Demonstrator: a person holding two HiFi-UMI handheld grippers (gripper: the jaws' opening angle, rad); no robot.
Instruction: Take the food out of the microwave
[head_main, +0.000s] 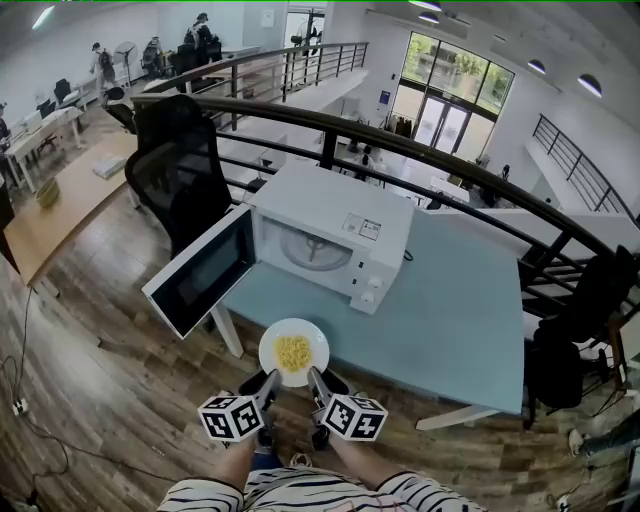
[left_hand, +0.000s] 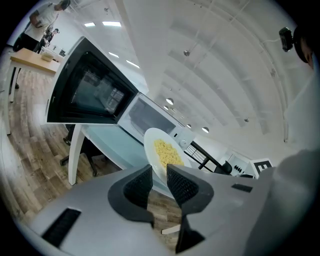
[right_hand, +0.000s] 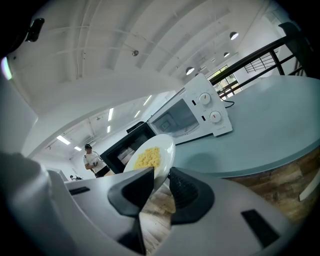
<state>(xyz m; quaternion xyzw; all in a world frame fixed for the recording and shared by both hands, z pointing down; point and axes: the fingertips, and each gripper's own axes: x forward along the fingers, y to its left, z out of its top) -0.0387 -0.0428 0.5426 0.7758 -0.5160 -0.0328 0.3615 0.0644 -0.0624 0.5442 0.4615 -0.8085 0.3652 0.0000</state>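
Nearly done: got plate (head_main: 316, 340) w/ yellow food (head_main: 292, 353) clear of microwave (head_main: 335, 235), jaws of left gripper (left_hand: 159, 176) & right gripper (right_hand: 161, 179) clamped on its near rim, held just off table (head_main: 450, 320) edge; left to do: set down somewhere, prob. shut door (head_main: 200, 272).

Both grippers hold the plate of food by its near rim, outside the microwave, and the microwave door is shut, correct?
Not quite: the microwave door stands wide open, as the head view shows. The rest is right: the left gripper and right gripper grip the plate outside the microwave.
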